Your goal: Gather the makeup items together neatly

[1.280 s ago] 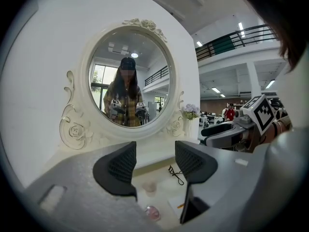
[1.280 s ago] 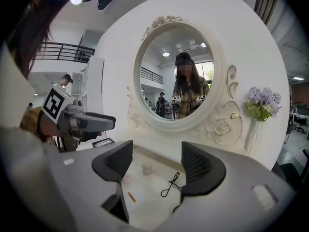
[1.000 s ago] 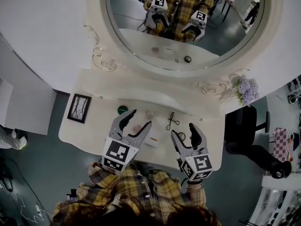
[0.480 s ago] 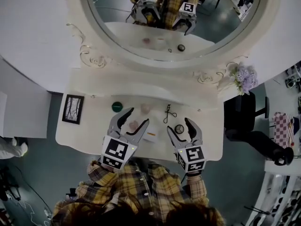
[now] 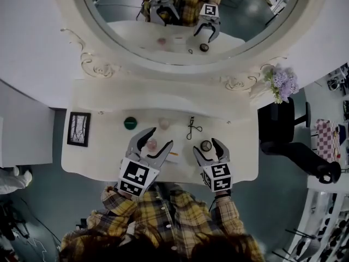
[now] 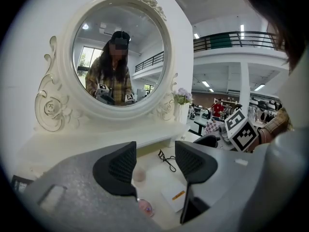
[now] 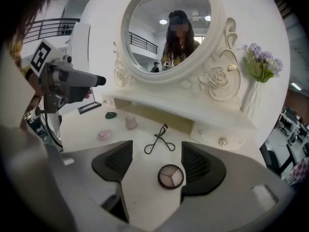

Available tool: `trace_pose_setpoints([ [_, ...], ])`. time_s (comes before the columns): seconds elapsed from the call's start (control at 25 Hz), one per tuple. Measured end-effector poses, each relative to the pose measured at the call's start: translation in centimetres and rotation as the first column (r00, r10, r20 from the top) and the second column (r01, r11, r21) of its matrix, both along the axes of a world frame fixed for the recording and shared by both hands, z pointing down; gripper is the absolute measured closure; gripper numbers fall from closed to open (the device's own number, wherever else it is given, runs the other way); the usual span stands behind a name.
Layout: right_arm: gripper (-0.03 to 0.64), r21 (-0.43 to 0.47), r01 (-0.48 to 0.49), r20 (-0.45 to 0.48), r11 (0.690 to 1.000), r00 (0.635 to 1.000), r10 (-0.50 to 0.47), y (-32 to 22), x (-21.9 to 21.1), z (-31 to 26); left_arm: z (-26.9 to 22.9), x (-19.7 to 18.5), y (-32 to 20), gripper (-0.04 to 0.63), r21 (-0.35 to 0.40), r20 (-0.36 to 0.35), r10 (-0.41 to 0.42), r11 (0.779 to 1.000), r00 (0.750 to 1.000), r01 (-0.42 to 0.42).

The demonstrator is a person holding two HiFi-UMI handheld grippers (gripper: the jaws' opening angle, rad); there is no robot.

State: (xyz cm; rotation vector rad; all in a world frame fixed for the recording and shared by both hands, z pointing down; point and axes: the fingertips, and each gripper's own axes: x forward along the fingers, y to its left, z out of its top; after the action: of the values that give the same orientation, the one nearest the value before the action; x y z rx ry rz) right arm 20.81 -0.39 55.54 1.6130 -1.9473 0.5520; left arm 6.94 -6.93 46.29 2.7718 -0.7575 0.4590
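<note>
On the white dressing table [image 5: 98, 152] lie a green round item [image 5: 130, 123], a pink sponge [image 5: 163, 123], a black eyelash curler [image 5: 192, 127], a round compact [image 5: 206, 145], a flat pink item [image 5: 151, 144] and a white card [image 5: 173, 156]. My left gripper [image 5: 155, 141] is open, its jaws either side of the flat pink item [image 6: 145, 208], the card [image 6: 175, 195] by its right jaw. My right gripper [image 7: 155, 166] is open too, and the compact [image 7: 171, 176] lies between its jaws, nearer the right one. The curler [image 7: 159, 140] lies just beyond.
A small black picture frame [image 5: 79, 129] lies at the table's left end. A big oval mirror [image 5: 163, 15] with a raised shelf stands at the back, and a vase of lilac flowers [image 5: 281, 86] at the back right. A dark chair [image 5: 283, 135] is off the right edge.
The head view has swung, so the table sits higher and more to the left. The compact has come into plain sight between the right jaws. The left gripper stays over the pink item.
</note>
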Motion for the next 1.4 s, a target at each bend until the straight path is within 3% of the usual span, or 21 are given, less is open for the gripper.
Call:
trace_pose_setpoints([
  [0.28,0.324,-0.073,-0.061,0.017,0.995,0.998,0.063,0.3,1.5,3.7,1.4,0.9,0.8,0.354,-0.025,0.011,0.038,0.999,0.999,-0.037],
  [0.84,0.355,-0.170,-0.133,-0.035,0.977,0.991,0.129,1.1,3.3,6.8,1.7,1.6,1.1,0.354,-0.035,0.008,0.066,0.997,0.998,-0.066],
  [1.04,0.390,-0.177,-0.138,-0.028,0.975,0.990,0.135,1.1,3.5,7.0,1.8,1.5,1.2,0.354,-0.037,0.006,0.068,0.997,0.998,-0.068],
  [1.4,0.393,-0.144,-0.145,-0.026,0.979,0.989,0.143,1.0,3.6,6.3,1.8,1.2,1.0,0.354,-0.038,0.001,0.060,0.998,0.998,-0.060],
])
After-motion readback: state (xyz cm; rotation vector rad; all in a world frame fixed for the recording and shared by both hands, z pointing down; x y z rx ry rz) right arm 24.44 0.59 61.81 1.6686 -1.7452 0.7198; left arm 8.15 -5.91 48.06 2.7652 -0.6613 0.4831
